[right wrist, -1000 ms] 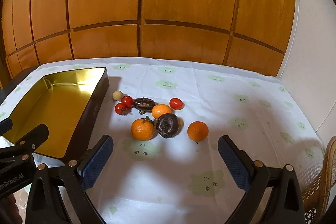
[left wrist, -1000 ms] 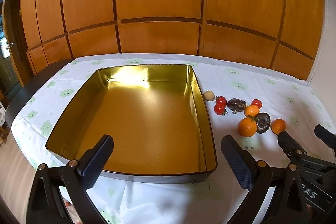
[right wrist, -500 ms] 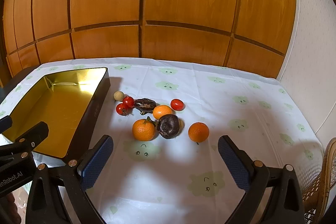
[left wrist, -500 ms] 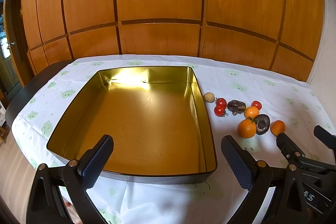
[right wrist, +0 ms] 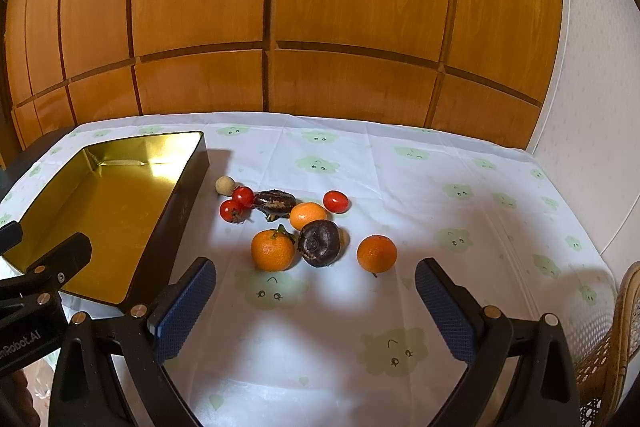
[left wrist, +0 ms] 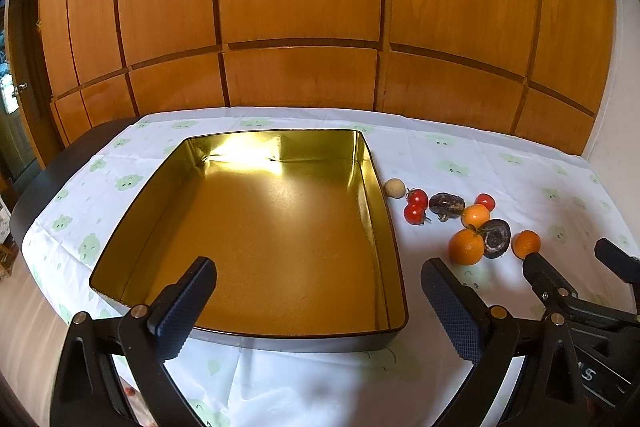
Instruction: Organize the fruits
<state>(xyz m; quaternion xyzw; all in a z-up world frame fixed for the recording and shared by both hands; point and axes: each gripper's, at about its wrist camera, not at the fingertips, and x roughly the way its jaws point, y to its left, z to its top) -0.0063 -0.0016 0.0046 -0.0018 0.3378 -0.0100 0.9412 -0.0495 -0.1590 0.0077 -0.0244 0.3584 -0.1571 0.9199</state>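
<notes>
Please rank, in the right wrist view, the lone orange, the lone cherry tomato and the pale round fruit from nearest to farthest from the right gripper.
From the right gripper:
1. Lone orange, just ahead, slightly right.
2. Lone cherry tomato, farther back, near centre.
3. Pale round fruit, farthest, back left beside the gold tin.

left gripper (right wrist: 24, 251) body: partial print "nRobot.AI" | right gripper (left wrist: 576, 267) body: partial letter "S", rest cut off | tin side emblem: unreadable

A home dining room. Wood-panelled cupboards (right wrist: 320, 7) back the bench's printed tablecloth (right wrist: 440, 187). A wicker chair (right wrist: 616, 339) stands alongside.
</notes>
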